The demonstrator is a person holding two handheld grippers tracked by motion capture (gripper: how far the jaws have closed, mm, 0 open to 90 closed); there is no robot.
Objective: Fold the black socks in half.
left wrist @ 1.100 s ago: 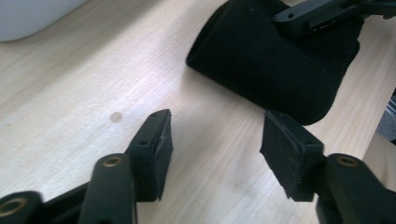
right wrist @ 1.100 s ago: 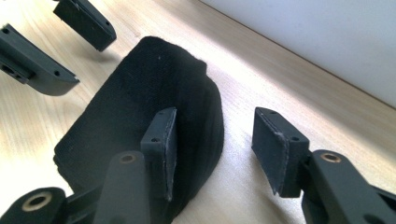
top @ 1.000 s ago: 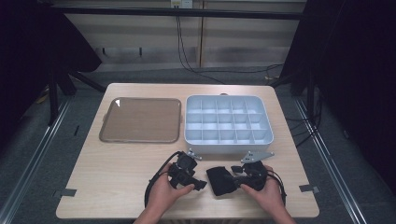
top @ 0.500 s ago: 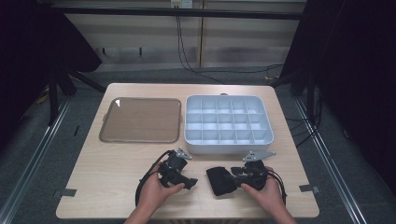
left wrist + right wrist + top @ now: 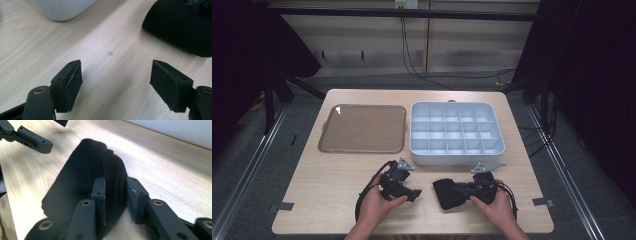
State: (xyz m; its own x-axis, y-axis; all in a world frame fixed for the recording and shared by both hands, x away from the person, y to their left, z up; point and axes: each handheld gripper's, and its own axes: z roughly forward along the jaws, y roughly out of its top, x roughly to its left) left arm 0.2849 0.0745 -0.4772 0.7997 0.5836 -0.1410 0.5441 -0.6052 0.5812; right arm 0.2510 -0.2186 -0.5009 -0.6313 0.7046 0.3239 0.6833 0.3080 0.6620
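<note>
Light wood surface [image 5: 337, 175], dark room around it. Right tongs [image 5: 115, 195] have just been closing and now pinch a fold of the black cloth [image 5: 82, 182], which lies near the front edge, just in front of the divided bin [image 5: 456, 134]. Left tongs [image 5: 116, 82] have opened, nothing between them, hovering beside the cloth. Step looks like gripping the cloth; next, likely lift it or take a second edge. Bin compartments are empty; flat tray [image 5: 363, 128] is bare.

— Is there room in front of the grey tray [image 5: 456, 152]?
— Yes, bare table [image 5: 327, 185] left of it; the black cloth [image 5: 448, 193] lies just in front, the brown lid [image 5: 363, 128] beside it.
</note>
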